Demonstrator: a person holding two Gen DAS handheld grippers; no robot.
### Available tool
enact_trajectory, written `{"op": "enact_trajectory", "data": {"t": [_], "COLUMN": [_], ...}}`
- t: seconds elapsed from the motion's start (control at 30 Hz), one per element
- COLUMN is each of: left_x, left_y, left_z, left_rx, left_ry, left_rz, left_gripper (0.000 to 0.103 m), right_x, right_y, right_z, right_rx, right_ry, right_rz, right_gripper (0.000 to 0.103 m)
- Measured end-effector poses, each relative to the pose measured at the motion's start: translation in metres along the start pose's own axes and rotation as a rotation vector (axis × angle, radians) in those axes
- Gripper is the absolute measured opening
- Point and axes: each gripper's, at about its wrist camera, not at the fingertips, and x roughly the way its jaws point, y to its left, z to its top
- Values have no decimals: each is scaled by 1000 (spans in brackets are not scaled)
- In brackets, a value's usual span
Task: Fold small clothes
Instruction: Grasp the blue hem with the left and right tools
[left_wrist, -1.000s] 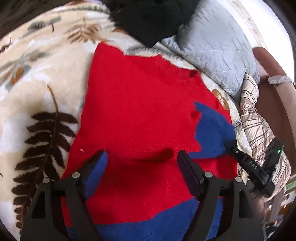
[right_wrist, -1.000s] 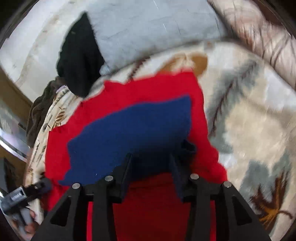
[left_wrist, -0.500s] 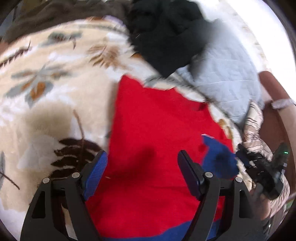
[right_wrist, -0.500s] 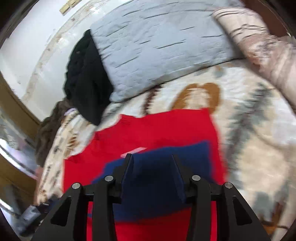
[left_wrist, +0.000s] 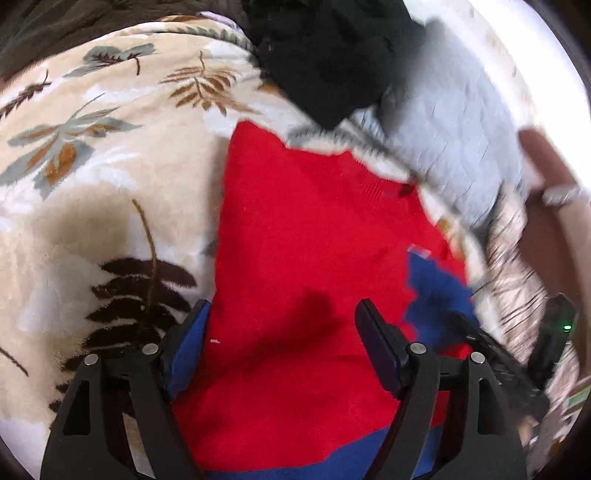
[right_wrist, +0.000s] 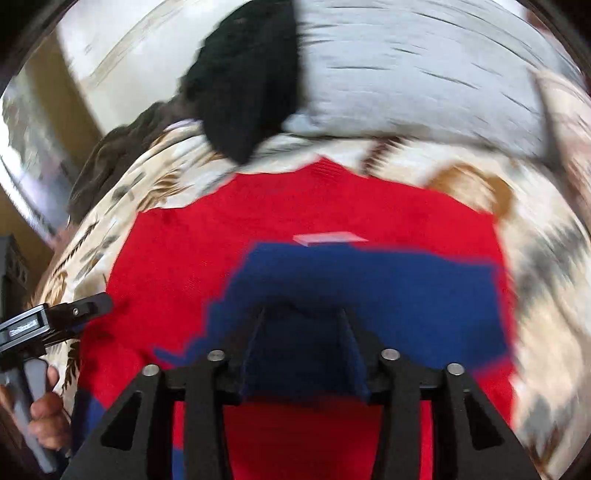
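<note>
Your right gripper (right_wrist: 301, 354) is clamped on a blue fold of the sweater (right_wrist: 303, 206), the cloth bunched between its narrowed fingers and draped over their tips. Your left gripper (left_wrist: 282, 345) hovers over the sweater's left half with its fingers spread wide and nothing between them. The sweater lies flat on the leaf-print blanket (left_wrist: 92, 184), neck pointing away from you, with the blue flap laid back over the red body on the right side and a pale tag (right_wrist: 328, 238) showing at its far edge. By the look of it, one fold is under way on the right; the left side is not yet folded in, and the lengthwise fold is still to do. Beyond the neckline sit a black garment (right_wrist: 247, 81) and a grey pillow (right_wrist: 424, 74).
</note>
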Motion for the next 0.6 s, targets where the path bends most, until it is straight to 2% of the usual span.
{"op": "enact_trajectory", "data": {"t": [0.07, 0.1, 0.13, 0.17, 0.2, 0.23, 0.3, 0.37, 0.47, 0.5, 0.6], "left_x": [13, 12, 10, 8, 5, 2, -12, -33, -70, -82, -102], "left_y": [-6, -14, -20, -24, -26, -26, -24, -22, -12, -6, 6], "left_z": [-6, -11, -15, -20, -25, -30, -40, -51, -69, -77, -102], "left_rx": [42, 88, 124, 148, 166, 170, 173, 193, 189, 179, 171], "left_ry": [20, 0, -1, 7, 29, 50, 84, 109, 171, 177, 204], "left_rz": [56, 99, 127, 127, 125, 131, 113, 84, -8, -23, -8], "left_gripper": [83, 83, 83, 83, 83, 83, 83, 83, 83, 83, 83], "right_x": [-1, -8, -20, -23, -29, -38, -55, -75, -109, -121, -142], "right_y": [-29, -34, -39, -42, -47, -53, -58, -63, -73, -80, -92], "right_z": [-20, -25, -32, -36, -44, -57, -73, -92, -113, -121, -144], "right_rx": [49, 56, 75, 95, 117, 134, 130, 122, 159, 171, 212], "right_ry": [77, 63, 91, 134, 178, 213, 215, 233, 197, 183, 159], "right_rz": [-39, -5, -14, -54, -79, -57, -24, -32, 0, 3, 12], "right_gripper": [50, 50, 53, 58, 58, 56, 56, 56, 57, 60, 62]}}
